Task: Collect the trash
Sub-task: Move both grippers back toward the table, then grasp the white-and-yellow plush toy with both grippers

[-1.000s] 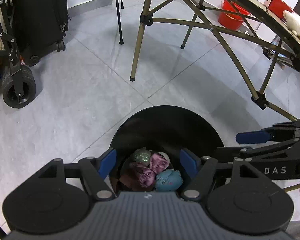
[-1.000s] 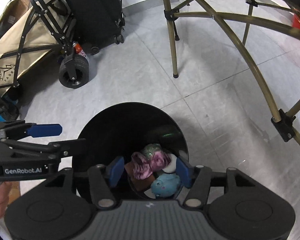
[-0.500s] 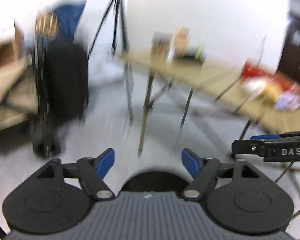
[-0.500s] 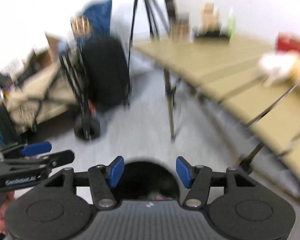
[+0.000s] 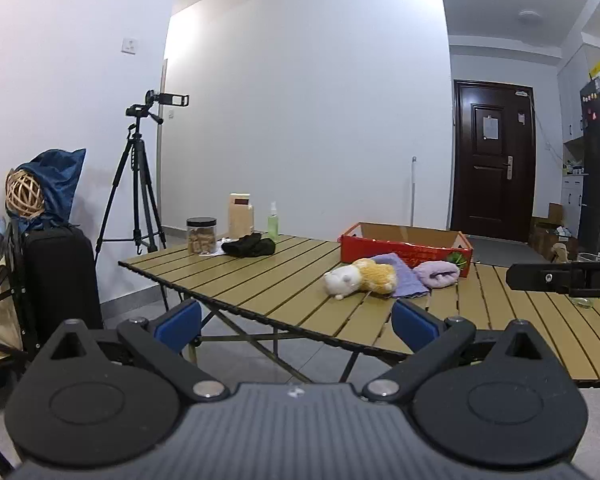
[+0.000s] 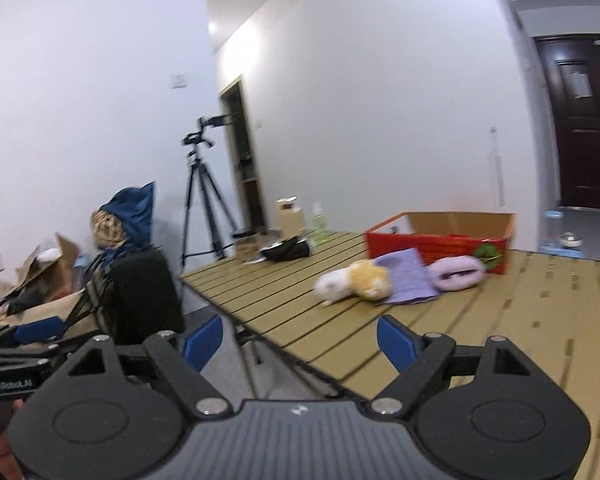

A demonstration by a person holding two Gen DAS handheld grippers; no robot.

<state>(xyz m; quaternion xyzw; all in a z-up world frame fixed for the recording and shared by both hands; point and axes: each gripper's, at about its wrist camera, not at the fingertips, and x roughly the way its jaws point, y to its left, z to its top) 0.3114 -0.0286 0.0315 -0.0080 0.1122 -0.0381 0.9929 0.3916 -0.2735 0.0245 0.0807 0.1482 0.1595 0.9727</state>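
Tan slats everywhere: the desk point(image 5: 284, 280) is the landmark here, and both grippers are aimed at it from off its near edge. The left hand-held gripper point(image 5: 296, 322) has nothing between its blue pads and its jaws are opening, about as wide as they go. The right hand-held gripper point(image 6: 300, 338) is also empty and opening, a bit less wide.

No trash bin shows in either view, and honestly I can't spot obvious litter on the desk. The likeliest candidates sit at the desk's middle: a plush toy point(image 5: 360, 278), white and yellow, lying on its side and touching a purple cloth point(image 5: 400, 276), with a lilac rolled thing point(image 5: 438, 274) just beside that, right against the red cardboard box point(image 5: 404, 248). Toward the desk's far corner there's a black bundle point(image 5: 250, 246), a jar of biscuits point(image 5: 201, 236), a beige container point(image 5: 241, 216) and a small green spray bottle point(image 5: 273, 222).

My guess at the step: reach in for the next piece. To do it well I'd pick one item per gripper, come in low over the slats and close on the bulk of a soft thing, not a corner, since cloth will just slide out.

Room-wise, the near half of the desk is bare, so the approach is open. Watch the desk's near edge and the folding legs underneath. Left of the desk stand a black suitcase point(image 5: 60, 280) and a tripod point(image 5: 136, 184), so no wide swings on that side.
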